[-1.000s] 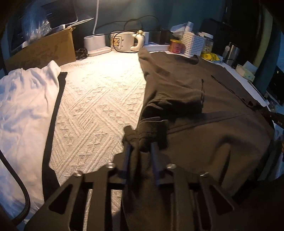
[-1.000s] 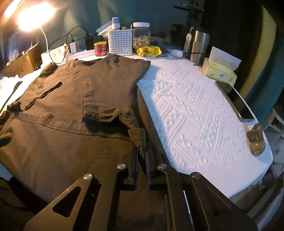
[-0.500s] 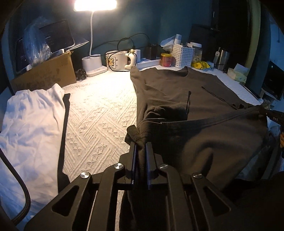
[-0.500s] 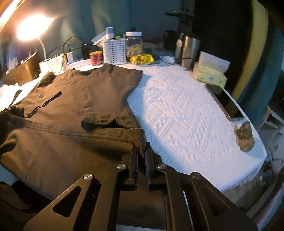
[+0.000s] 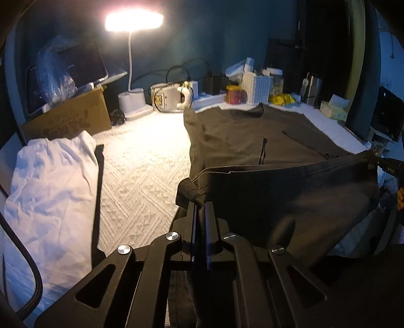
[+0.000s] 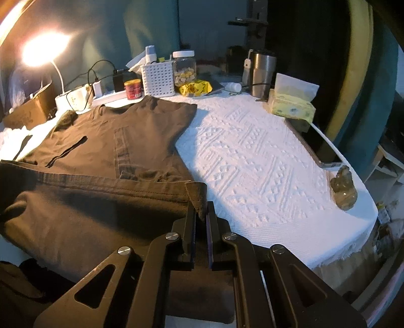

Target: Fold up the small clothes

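A dark brown T-shirt (image 5: pixel 242 136) lies on the white textured bedspread (image 5: pixel 141 161), collar toward the far clutter. Its bottom hem is lifted off the surface and stretched taut between the grippers. My left gripper (image 5: pixel 200 205) is shut on the hem's left corner. My right gripper (image 6: pixel 201 213) is shut on the hem's right corner (image 6: pixel 195 191); its tip also shows at the right edge of the left wrist view (image 5: pixel 386 166). The shirt (image 6: pixel 106 141) has its sleeves folded in over the body.
A white garment (image 5: pixel 50 181) lies at left. A cardboard box (image 5: pixel 68 118), lamp (image 5: pixel 133 22), white basket (image 6: pixel 157 78), red can (image 6: pixel 133 88), jar (image 6: pixel 184 66), steel tumbler (image 6: pixel 260 73) and tissue pack (image 6: pixel 290 106) line the far edge. A phone (image 6: pixel 315 143) and figurine (image 6: pixel 344 189) lie at right.
The left gripper closed on the hem corner. Both grippers have risen, lifting the hem off the bed and pulling it taut.
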Demonstrator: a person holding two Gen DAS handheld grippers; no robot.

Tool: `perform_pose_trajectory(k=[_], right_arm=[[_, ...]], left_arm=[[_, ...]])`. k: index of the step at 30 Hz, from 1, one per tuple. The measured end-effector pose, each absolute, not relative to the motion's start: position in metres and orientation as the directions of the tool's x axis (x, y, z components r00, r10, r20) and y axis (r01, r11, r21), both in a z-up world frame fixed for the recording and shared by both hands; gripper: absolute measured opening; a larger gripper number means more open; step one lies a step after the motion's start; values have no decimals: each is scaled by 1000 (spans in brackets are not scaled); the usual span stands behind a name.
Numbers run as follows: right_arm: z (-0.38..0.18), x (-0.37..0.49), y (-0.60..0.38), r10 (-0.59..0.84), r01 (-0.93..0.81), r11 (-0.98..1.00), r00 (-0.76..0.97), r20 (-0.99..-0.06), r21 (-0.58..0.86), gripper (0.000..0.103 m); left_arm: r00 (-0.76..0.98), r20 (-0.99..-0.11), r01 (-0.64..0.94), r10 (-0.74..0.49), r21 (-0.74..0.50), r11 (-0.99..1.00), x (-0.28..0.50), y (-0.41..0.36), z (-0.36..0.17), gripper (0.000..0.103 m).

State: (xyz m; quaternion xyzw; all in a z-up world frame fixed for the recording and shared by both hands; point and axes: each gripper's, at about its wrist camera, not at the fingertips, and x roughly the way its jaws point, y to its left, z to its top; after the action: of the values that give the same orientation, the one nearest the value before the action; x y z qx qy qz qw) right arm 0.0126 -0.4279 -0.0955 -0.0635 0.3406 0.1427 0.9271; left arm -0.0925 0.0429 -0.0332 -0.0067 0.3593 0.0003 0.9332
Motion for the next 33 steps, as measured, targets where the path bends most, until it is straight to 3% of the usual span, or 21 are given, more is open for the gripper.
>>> perform_pose_trajectory(k=[33], right_arm=[[-20, 23, -422, 245, -297, 954, 828, -504, -25, 7]], left_arm=[[823, -568, -15, 8, -7, 1000, -55, 58, 14, 4]])
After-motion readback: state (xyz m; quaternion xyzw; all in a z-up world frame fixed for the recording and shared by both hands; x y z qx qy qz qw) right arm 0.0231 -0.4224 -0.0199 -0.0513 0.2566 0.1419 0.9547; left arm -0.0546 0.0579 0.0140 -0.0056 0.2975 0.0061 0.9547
